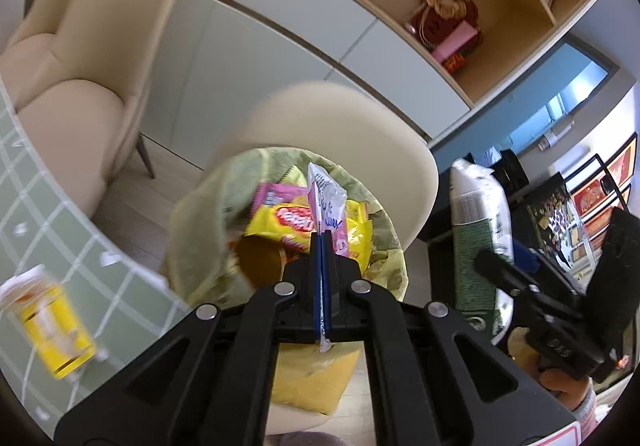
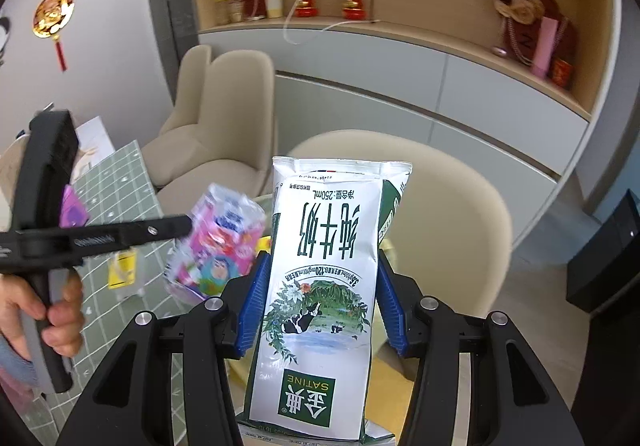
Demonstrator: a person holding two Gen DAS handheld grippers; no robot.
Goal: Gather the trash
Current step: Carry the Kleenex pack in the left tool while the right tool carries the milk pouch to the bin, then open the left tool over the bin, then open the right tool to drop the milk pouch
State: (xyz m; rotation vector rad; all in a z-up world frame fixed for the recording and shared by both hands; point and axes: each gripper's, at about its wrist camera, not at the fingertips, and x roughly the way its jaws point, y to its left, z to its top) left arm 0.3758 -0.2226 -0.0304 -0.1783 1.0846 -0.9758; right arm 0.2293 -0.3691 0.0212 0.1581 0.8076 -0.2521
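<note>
Two items in transit: left gripper [image 1: 322,236], fingers pressed together on a thin pink-and-white plastic wrapper [image 1: 326,197] above the lined trash bin [image 1: 208,213] at 12 o'clock; right gripper [image 2: 320,290] clamps a white-green milk carton [image 2: 320,286]. Risk: wrapper drifting past the rim on release.

Wrappers [image 1: 308,224] crowd the bin [image 1: 208,246] mouth; the chair back [image 1: 360,133] rises close behind it.

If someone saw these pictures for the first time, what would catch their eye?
The white and green milk carton, upside down, clamped in the right gripper. Then the thin wrapper pinched in the left gripper, above a bin of bright snack packets.
</note>
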